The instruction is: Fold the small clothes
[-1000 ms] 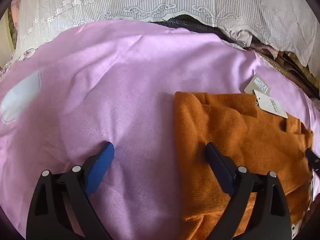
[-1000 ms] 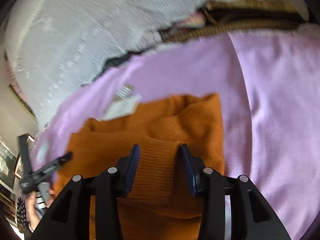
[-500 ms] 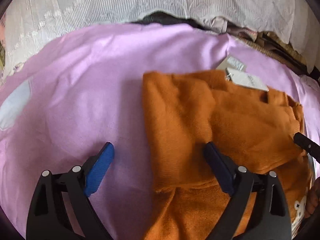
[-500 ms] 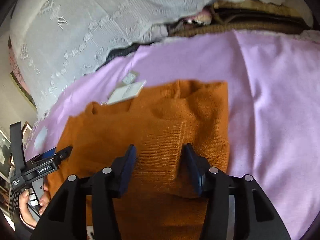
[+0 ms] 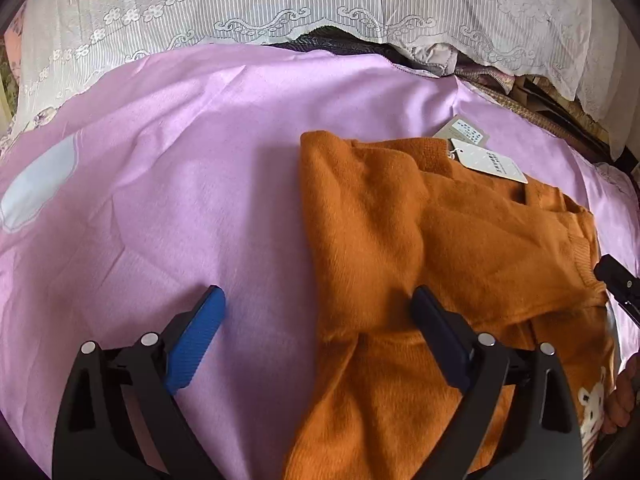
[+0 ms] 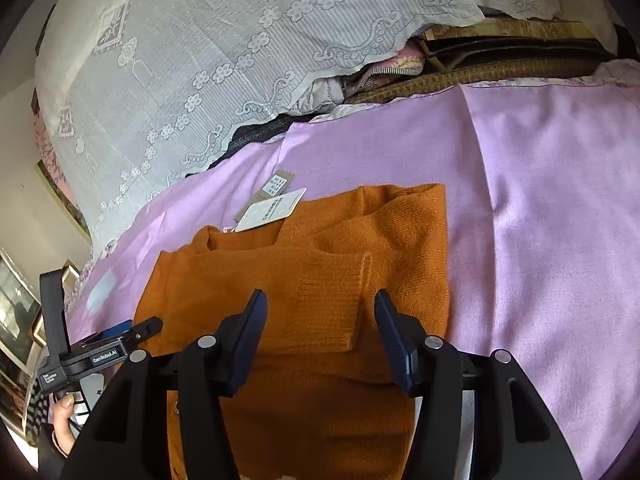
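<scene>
An orange knit sweater with paper tags at its collar lies on a purple sheet. My left gripper is wide open and straddles the sweater's left edge, one finger over the sheet and one over the knit. In the right wrist view the sweater has a sleeve folded across its body. My right gripper is opening, and the ribbed cuff lies between its pads without being pressed. The left gripper shows at the sweater's left side.
White lace cloth hangs behind the sheet, with dark bedding and woven mats at the back right. A pale patch marks the sheet's left part. A person's hand holds the left gripper's handle. The purple sheet lies bare to the sweater's right.
The right gripper's jaws have widened off the cuff, leaving the sleeve lying on the sweater's body. The left gripper has shifted toward the sweater, whose edge now sits between its fingers.
</scene>
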